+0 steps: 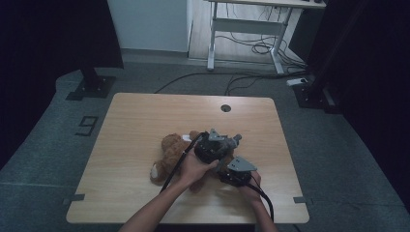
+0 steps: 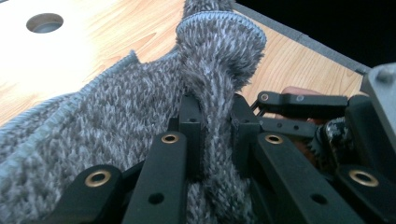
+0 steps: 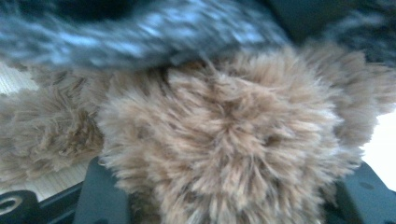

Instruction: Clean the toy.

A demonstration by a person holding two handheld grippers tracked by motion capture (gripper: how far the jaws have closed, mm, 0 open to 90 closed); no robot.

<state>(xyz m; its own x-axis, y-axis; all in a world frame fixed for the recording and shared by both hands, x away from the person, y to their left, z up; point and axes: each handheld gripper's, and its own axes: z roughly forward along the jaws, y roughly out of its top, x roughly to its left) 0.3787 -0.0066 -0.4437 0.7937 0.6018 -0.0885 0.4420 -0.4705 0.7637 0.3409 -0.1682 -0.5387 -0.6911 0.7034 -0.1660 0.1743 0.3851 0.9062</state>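
Teddy bear (image 1: 169,159), brown and furry, lies near the middle of the wooden table (image 1: 125,125), a little toward the person's side. Its long axis runs slantwise in the high view: one end with a pale patch points toward the near left, the other end reaches up and right under the two grippers. Which end is the head I cannot tell.

A grey knitted garment (image 2: 116,121) is at the bear's upper right end. The left gripper (image 1: 212,147) is clamped tight on a fold of this knit; in the left gripper view the cloth is pinched between the two black jaws and stands up in a rounded hemmed cuff (image 2: 219,32) pointing away from the camera.

The right gripper (image 1: 237,171) sits just beside the left one, nearer the person. Its jaws stand on either side of a fluffy brown part of the bear (image 3: 224,135), half closed around it, with the grey knit lying just above the fur.
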